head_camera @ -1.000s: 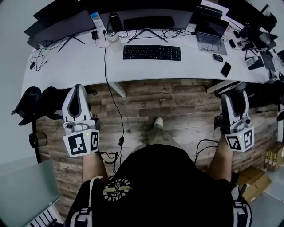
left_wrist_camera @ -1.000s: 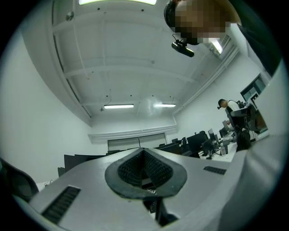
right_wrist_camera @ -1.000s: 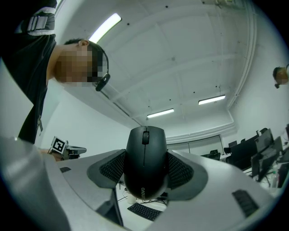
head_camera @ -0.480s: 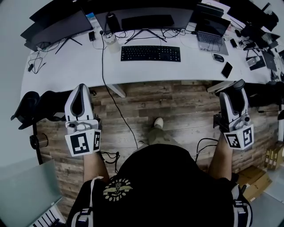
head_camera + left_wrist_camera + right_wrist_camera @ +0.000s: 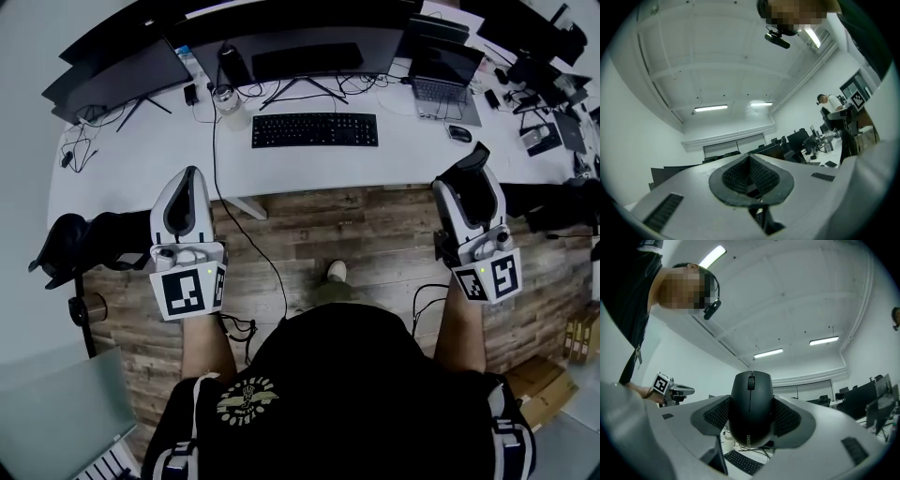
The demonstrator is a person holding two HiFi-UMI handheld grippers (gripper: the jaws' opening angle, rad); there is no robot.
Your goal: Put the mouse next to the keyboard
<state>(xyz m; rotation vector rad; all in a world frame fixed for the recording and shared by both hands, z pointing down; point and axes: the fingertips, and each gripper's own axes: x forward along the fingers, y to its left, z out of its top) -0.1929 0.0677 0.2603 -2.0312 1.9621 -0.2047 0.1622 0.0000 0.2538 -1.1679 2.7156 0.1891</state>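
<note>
Both grippers have come forward and up toward the desk (image 5: 141, 155) since a second ago, the right one swinging inward.

Carried high, the right gripper (image 5: 473, 167) has its jaws pressed on the flanks of the black mouse (image 5: 750, 404), wheel end up, off the desk and just short of its front edge. The left gripper (image 5: 187, 180) has its jaws closed together on nothing and seems only to follow. Bare desktop to the right of the keyboard (image 5: 315, 129) looks the likely landing spot. A laptop (image 5: 441, 70) and a second small mouse (image 5: 458, 133) lie further right; a jar (image 5: 230, 101) and a hanging cable (image 5: 225, 202) stand left, clear of the way.
</note>
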